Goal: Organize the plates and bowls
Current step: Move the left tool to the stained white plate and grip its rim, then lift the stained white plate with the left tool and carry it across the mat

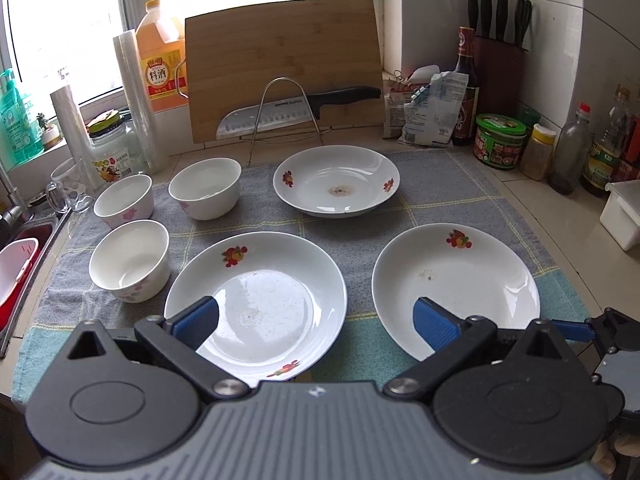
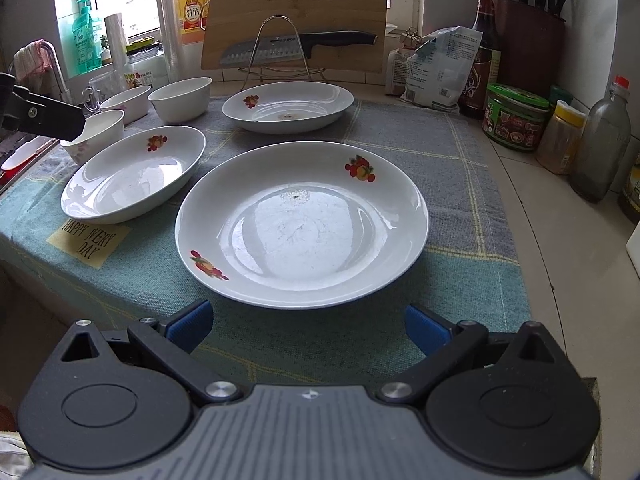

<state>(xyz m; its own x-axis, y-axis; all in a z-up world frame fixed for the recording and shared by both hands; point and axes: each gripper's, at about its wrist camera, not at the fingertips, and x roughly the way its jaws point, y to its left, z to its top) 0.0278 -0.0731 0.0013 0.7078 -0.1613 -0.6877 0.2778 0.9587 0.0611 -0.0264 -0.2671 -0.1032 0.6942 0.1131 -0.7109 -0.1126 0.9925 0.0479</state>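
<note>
Three white plates with fruit prints lie on a grey-green cloth: a near left plate [image 1: 256, 304] [image 2: 132, 174], a near right plate [image 1: 456, 288] [image 2: 302, 222] and a far plate [image 1: 336, 182] [image 2: 288, 106]. Three white bowls [image 1: 130, 260] [image 1: 124, 200] [image 1: 205, 188] stand at the left; they also show in the right wrist view [image 2: 180, 98]. My left gripper [image 1: 316, 320] is open and empty, above the near edges of the two near plates. My right gripper [image 2: 308, 328] is open and empty, just before the near right plate.
A cutting board [image 1: 284, 68] and a knife [image 1: 296, 108] on a wire rack stand at the back. Bottles and jars [image 1: 500, 140] line the right side and a knife block [image 1: 500, 68] stands behind them. A sink [image 1: 20, 264] lies at the left. A white box [image 1: 620, 212] sits at the right.
</note>
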